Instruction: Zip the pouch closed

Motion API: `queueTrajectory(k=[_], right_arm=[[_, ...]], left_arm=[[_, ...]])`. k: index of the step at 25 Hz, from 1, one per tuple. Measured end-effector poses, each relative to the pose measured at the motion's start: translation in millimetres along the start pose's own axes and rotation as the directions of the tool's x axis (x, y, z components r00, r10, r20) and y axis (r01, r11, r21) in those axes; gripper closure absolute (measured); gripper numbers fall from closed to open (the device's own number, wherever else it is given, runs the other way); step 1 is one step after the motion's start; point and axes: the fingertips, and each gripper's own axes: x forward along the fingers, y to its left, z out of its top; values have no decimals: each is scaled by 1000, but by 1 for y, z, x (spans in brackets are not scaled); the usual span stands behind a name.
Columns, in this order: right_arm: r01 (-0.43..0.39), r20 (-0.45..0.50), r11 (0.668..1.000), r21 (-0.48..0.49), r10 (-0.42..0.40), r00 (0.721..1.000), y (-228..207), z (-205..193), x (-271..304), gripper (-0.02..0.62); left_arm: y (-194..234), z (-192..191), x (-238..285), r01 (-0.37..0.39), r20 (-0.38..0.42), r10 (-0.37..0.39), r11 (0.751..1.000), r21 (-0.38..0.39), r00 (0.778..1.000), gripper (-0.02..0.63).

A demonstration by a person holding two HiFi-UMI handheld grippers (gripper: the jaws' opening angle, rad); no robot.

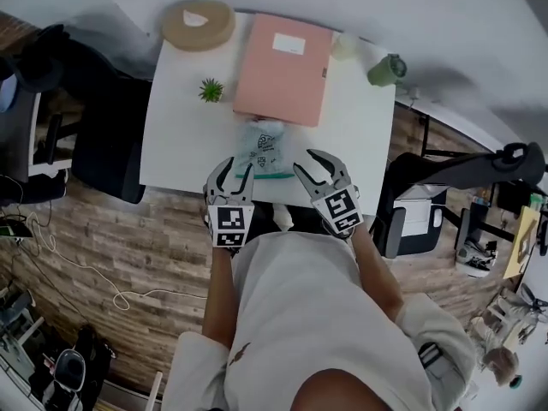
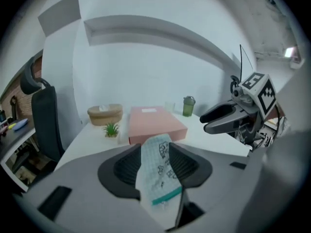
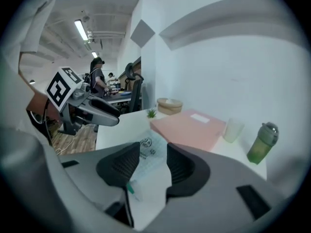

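Pouch (image 1: pixel 262 146) lies flat on the white table (image 1: pixel 171 157), teal zip strip toward the near edge, far end against the pink box (image 1: pixel 282 67). Left gripper (image 1: pixel 239 168) and right gripper (image 1: pixel 308 163) hover at either side of it, jaws spread, nothing between the pads. Judgement: the zip looks run across, but the seal cannot be confirmed; a check remains. Bare table flanks the pouch; the small plant (image 1: pixel 211 90) stands well apart. The near edge is close.
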Motion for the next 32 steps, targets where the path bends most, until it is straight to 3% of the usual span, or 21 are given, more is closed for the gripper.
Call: queueTrajectory(k=[3,7,13,17,21,32], right_arm=[[85,98,996,5,-85,992,-13,42,-11,398],[186,211,982,15,-185,960,-28,93,-30,366],[301,383,951,65,-302,873,-39,158,-67,291],[362,409,926,102,-371,834,-40,171,-84,275],[404,419,908,110,-411,809,-34,176,-94,276],[458,411,877,143,-474,779,-40,181,-111,276]], left_arm=[[8,43,-5,3,95,-7,999,38,995,403],[18,95,-16,9,209,-26,997,79,978,359],[27,156,-39,13,360,-56,993,120,931,297],[25,178,-52,15,424,-71,991,134,903,259],[22,189,-61,33,466,-76,994,100,881,258],[7,210,-62,78,493,-118,992,100,862,259]])
